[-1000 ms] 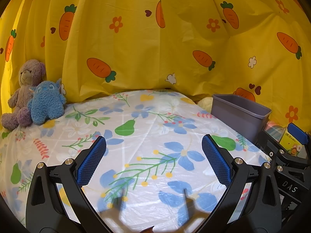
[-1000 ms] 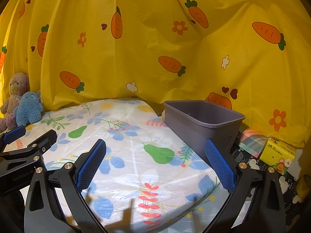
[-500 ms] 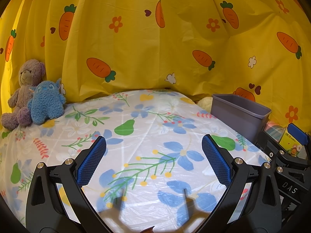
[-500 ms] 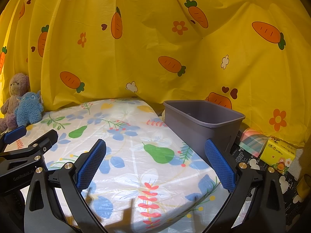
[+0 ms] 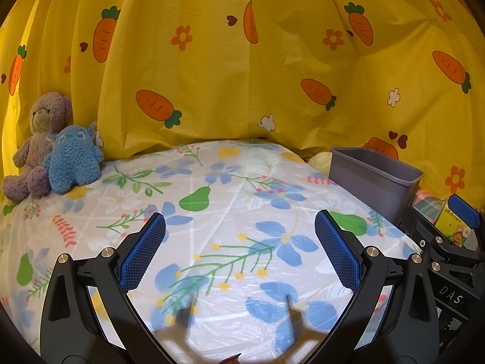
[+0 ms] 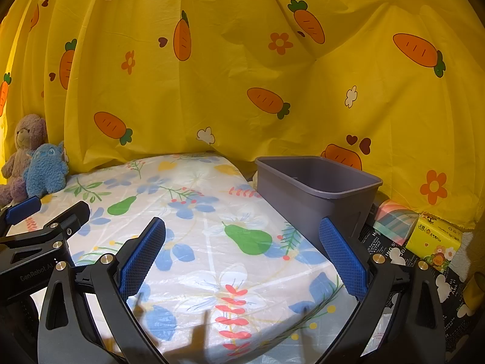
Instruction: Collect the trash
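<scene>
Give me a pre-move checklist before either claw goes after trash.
1. Left claw open and holding nothing: ok.
2. Right claw open and holding nothing: ok.
3. Grey bin upright, mouth unblocked: ok.
4. Trash target located: not ok; none shows on the floral sheet.
5. Pale lump behind the bin identified as trash: cannot tell.
6. Plush toys and the yellow tissue pack clear of both claws: ok.
</scene>
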